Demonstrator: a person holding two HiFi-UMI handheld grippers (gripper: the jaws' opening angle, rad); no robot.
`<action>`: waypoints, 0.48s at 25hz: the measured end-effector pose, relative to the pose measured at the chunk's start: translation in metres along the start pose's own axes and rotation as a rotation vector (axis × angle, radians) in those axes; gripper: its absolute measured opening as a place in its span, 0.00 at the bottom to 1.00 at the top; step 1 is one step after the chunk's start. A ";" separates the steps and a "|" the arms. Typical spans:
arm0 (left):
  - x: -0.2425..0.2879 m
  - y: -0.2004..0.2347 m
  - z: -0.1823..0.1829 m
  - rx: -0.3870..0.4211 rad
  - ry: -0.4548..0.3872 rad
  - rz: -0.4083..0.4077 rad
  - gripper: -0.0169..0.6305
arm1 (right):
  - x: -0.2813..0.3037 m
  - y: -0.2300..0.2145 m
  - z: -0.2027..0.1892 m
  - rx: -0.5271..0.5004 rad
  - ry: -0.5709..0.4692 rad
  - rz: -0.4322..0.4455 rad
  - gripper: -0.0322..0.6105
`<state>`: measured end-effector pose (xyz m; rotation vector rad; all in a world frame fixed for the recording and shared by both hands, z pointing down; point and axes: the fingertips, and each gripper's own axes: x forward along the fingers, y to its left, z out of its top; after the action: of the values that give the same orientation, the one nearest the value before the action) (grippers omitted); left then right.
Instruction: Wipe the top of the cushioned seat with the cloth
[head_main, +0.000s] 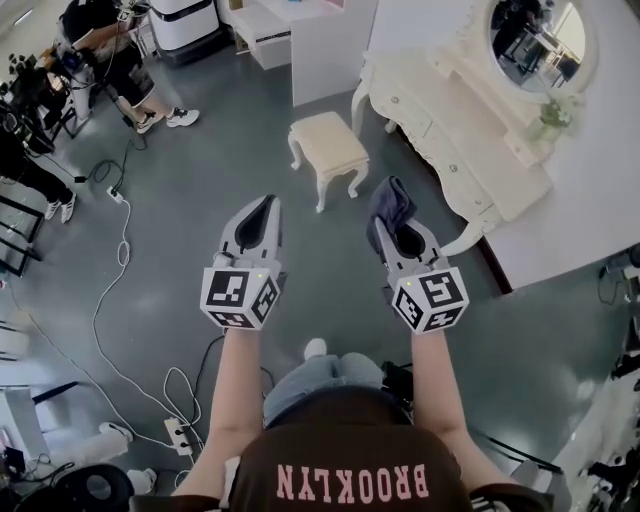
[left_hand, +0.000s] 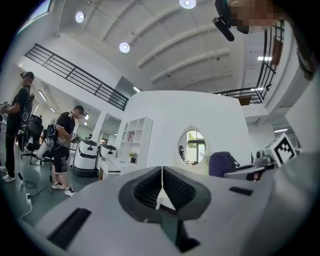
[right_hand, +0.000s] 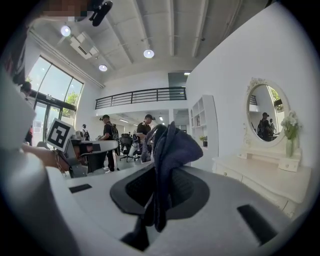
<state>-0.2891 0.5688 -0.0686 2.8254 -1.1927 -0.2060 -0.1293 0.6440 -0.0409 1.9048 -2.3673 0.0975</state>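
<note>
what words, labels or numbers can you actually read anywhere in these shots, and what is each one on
"BROOKLYN": on the person's dark shirt, upside down in the head view.
Black square patterns only, no letters or numbers: left marker cube, right marker cube.
No label shows on the cloth.
Nothing else in the room is readable in any view.

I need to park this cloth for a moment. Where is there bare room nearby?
The top of the cushioned seat is bare. So is the grey floor in front of the seat, beside the dressing table. Crowded: cables snake across the floor at left, and a vase stands on the dressing table.
</note>
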 end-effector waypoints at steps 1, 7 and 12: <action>0.009 0.004 -0.001 -0.001 0.000 0.000 0.03 | 0.007 -0.005 0.000 0.001 0.003 -0.004 0.11; 0.049 0.025 -0.009 -0.010 0.012 0.003 0.03 | 0.039 -0.040 -0.005 0.018 0.029 -0.048 0.11; 0.078 0.037 -0.019 -0.021 0.014 0.003 0.03 | 0.063 -0.062 -0.011 0.015 0.036 -0.060 0.11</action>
<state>-0.2587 0.4869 -0.0530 2.8025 -1.1844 -0.1975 -0.0816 0.5713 -0.0235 1.9616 -2.2904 0.1438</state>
